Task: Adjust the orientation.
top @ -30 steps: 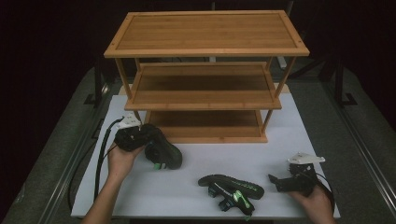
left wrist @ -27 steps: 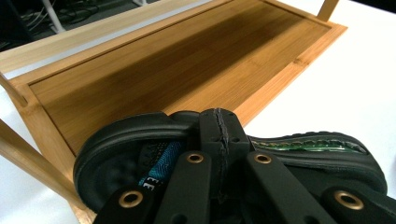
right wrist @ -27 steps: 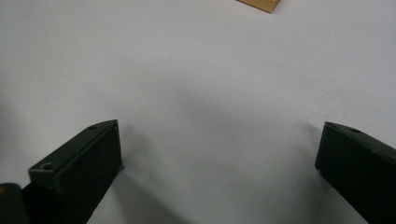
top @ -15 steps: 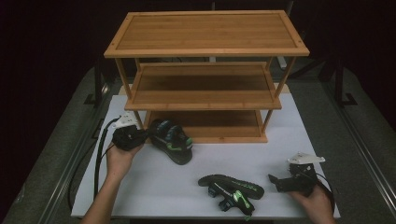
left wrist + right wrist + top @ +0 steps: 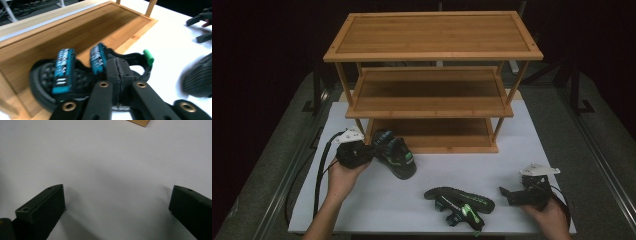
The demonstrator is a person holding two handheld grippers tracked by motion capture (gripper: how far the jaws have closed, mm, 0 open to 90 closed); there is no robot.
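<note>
Sandal held at the rack's bottom shelf

A 3-tier wooden rack (image 5: pixel 432 95) was seen on the white tabletop (image 5: pixel 472 165). 1 sandal (image 5: pixel 394 154) was gripped by its heel strap in the left hand-held gripper (image 5: pixel 373 152), its jaws just eased slightly, at the bottom shelf's front edge. The right hand-held gripper (image 5: pixel 504 192) was held open.
</note>
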